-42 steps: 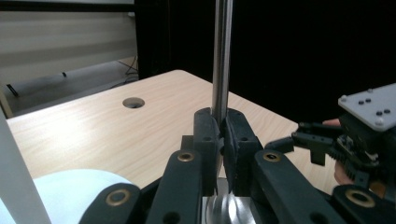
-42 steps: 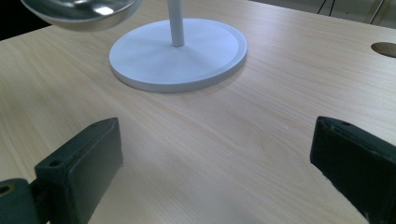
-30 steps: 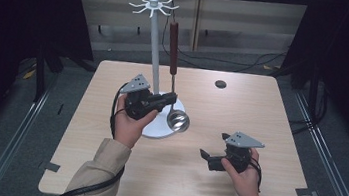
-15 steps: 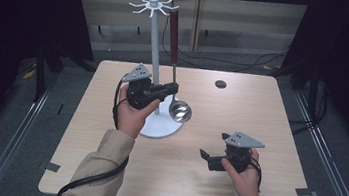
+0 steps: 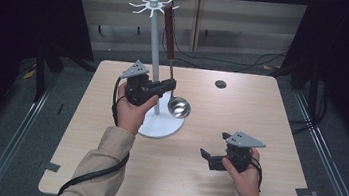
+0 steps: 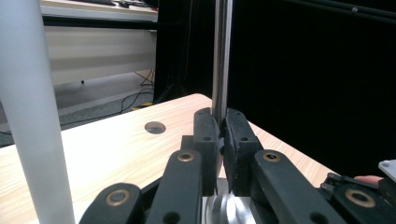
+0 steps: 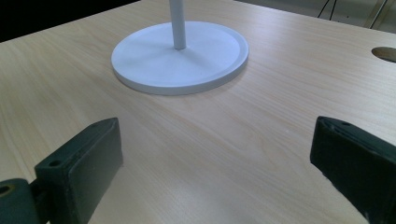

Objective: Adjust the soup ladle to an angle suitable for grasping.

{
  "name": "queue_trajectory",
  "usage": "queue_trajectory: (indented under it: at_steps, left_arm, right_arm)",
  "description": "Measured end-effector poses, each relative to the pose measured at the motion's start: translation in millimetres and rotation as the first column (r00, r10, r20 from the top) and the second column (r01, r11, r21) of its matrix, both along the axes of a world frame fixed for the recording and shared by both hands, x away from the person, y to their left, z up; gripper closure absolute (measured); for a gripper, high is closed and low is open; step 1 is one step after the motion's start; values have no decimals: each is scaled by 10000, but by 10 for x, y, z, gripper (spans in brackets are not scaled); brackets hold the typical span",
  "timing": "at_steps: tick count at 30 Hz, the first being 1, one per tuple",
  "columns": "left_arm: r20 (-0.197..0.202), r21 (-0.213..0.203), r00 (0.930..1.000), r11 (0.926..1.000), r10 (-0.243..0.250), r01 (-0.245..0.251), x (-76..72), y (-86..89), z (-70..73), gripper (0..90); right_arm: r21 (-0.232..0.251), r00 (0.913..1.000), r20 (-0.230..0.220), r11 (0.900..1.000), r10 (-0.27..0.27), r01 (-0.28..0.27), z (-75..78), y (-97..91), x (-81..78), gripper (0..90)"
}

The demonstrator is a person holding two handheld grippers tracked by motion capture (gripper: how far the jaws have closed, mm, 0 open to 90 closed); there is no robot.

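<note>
A steel ladle (image 5: pixel 178 106) with a dark red-brown handle (image 5: pixel 169 29) stands upright beside the white rack pole (image 5: pixel 156 45). The handle's top reaches one of the rack's white hooks (image 5: pixel 152 3). My left gripper (image 5: pixel 170 84) is shut on the ladle's thin metal shaft (image 6: pixel 221 56), with the bowl just below the jaws (image 6: pixel 224 210). The bowl hangs above the rack's round white base (image 5: pixel 161 126). My right gripper (image 5: pixel 208 157) rests low over the table at the front right, open with nothing between its jaws, facing the rack base (image 7: pixel 180 58).
The light wooden table (image 5: pixel 260 118) has a small dark round hole (image 5: pixel 220 84) at the back right. Dark curtains and cables on the floor lie beyond the far edge. Bare wood spreads between the rack base and my right gripper.
My left gripper has lifted the ladle upward along the pole and a little to the right, bringing the handle's top up to the hooks. The right gripper has stayed put.
</note>
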State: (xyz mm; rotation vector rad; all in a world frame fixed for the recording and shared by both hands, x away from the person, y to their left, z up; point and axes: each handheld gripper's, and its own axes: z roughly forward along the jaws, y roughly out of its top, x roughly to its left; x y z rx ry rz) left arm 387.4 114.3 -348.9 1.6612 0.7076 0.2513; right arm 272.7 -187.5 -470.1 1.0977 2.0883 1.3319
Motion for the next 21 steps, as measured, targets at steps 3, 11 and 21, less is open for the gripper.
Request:
queue_trajectory:
  at_steps: [3, 11, 21]
  left_arm:
    - [3, -69, 10000, 10000, 7, -7, 10, 10, -16, 849]
    - [60, -18, 9996, 9997, 262, -262, 34, 57, -38, 848]
    - [303, 215, 9978, 9980, 590, -597, 73, 173, -65, 839]
  right_arm:
    - [2, 10000, 0, 10000, -8, 8, 0, -6, 0, 19]
    - [35, 10000, -21, 10000, 1, -1, 4, -4, -2, 19]
    - [74, 10000, 1, 10000, 33, -33, 0, 10, 13, 19]
